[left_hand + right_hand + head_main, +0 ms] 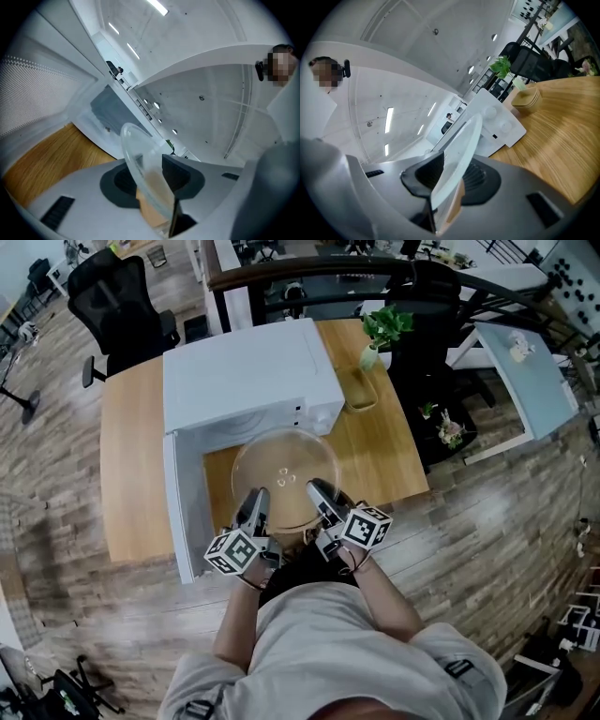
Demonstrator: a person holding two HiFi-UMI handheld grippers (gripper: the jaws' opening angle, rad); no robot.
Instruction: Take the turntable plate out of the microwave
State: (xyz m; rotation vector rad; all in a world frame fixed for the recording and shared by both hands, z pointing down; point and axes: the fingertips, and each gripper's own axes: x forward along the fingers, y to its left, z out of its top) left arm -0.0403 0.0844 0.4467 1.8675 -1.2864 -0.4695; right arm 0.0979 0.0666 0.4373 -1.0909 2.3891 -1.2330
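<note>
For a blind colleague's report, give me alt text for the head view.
A clear glass turntable plate is gripped at its near rim by the left claw and the right claw, in front of an open white microwave on a wooden table.

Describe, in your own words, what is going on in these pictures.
A person holds a tool in each hand. Both the left tool and the right tool are clamped on the near rim of a clear glass turntable plate. The plate is out of the white microwave, held in the air in front of its opening, above the wooden table. The microwave door stands swung open on the left.
</note>
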